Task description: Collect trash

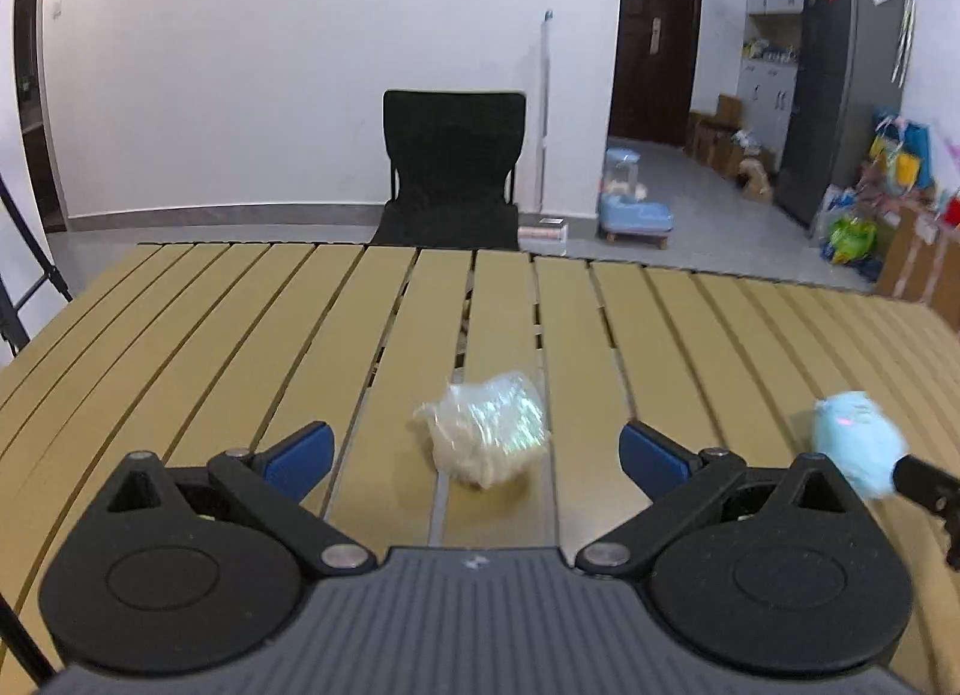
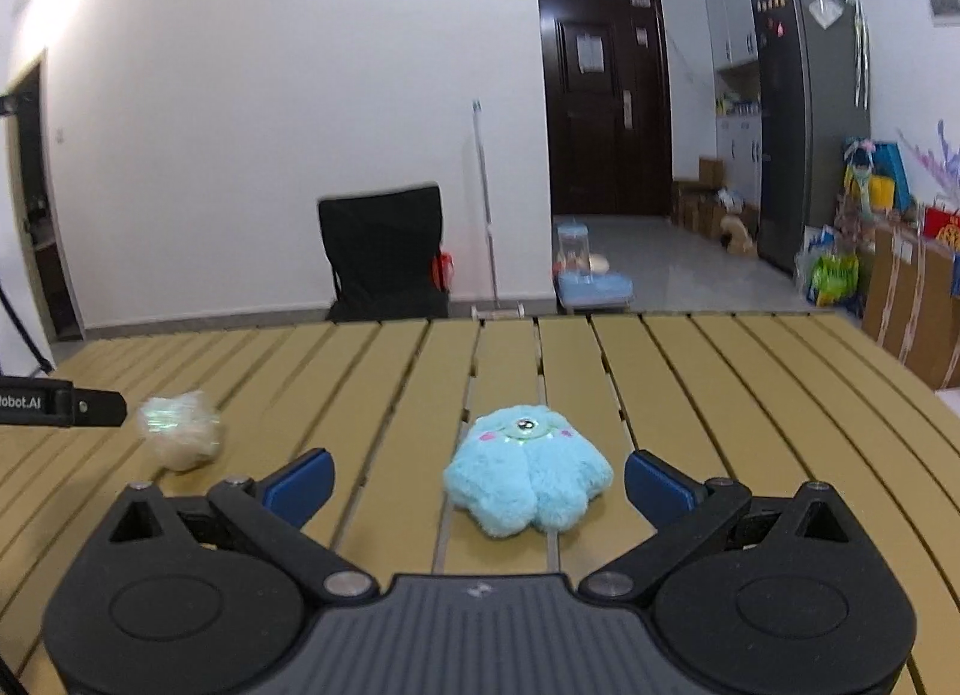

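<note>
The left gripper point(image 1: 477, 458) hangs with fingers spread around a crumpled plastic wad point(image 1: 485, 434) on the slatted table point(image 1: 240, 335). The right gripper point(image 2: 478, 482), equally spread, frames a blue plush toy point(image 2: 528, 479); contact seems absent, though blur hinders certainty.

Left wrist view: blue plush toy point(image 1: 855, 438), lower right, motion-blurred and partly covered by a black gripper part cut off at the right edge. Chair point(image 1: 451, 167) legs hidden behind the table point(image 1: 180, 335). Right wrist view: printed lettering at the left edge truncated; refrigerator point(image 2: 804, 119) stickers too small to read.
</note>
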Demonstrator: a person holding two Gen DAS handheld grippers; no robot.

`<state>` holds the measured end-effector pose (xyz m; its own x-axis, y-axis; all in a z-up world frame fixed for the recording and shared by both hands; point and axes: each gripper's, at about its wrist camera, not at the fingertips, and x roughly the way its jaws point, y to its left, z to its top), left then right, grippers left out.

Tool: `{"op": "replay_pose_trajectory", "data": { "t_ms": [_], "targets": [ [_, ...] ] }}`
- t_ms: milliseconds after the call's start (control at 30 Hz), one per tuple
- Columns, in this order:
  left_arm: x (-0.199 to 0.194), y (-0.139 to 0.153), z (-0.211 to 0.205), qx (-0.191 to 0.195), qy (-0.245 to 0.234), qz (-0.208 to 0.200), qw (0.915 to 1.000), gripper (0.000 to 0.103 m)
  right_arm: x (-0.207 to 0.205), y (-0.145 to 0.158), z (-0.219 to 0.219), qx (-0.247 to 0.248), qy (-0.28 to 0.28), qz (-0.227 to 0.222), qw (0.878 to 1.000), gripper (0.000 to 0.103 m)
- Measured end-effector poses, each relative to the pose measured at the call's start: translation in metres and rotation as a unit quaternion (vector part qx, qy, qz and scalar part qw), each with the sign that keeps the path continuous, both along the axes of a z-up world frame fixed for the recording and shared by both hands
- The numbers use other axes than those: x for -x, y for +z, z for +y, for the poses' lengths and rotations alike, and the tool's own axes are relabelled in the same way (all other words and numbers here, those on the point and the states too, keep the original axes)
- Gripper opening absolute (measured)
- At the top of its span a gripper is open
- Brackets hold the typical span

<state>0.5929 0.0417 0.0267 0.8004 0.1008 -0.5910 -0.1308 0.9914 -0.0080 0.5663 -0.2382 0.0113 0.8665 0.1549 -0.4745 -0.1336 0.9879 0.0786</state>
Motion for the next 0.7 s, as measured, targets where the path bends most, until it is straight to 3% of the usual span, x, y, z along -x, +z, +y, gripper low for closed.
{"op": "replay_pose_trajectory", "data": {
  "t_ms": [100,333,433,500,600,700],
  "targets": [
    [-0.030,-0.014,-0.001,-0.013,0.008,0.023,0.9996,0.103,-0.032,-0.010,-0.001,0.005,-0.011,0.028,1.000,0.103],
    [-0.073,-0.044,0.005,0.002,0.033,0.079,0.9963,0.098,-0.083,-0.031,-0.002,0.003,-0.026,0.082,0.996,0.103],
    [-0.082,-0.050,0.011,0.014,0.036,0.088,0.9953,0.076,-0.091,-0.038,0.002,0.005,-0.027,0.089,0.996,0.103],
    [-0.087,-0.054,0.011,0.015,0.033,0.097,0.9946,0.055,-0.092,-0.039,0.005,0.012,-0.028,0.089,0.996,0.103],
    [-0.087,-0.054,0.008,0.003,0.029,0.092,0.9953,0.046,-0.093,-0.040,0.008,0.019,-0.032,0.091,0.995,0.103],
    [-0.082,-0.051,0.001,-0.006,0.028,0.085,0.9960,0.043,-0.094,-0.040,0.010,0.026,-0.040,0.092,0.995,0.101]
  ]
}}
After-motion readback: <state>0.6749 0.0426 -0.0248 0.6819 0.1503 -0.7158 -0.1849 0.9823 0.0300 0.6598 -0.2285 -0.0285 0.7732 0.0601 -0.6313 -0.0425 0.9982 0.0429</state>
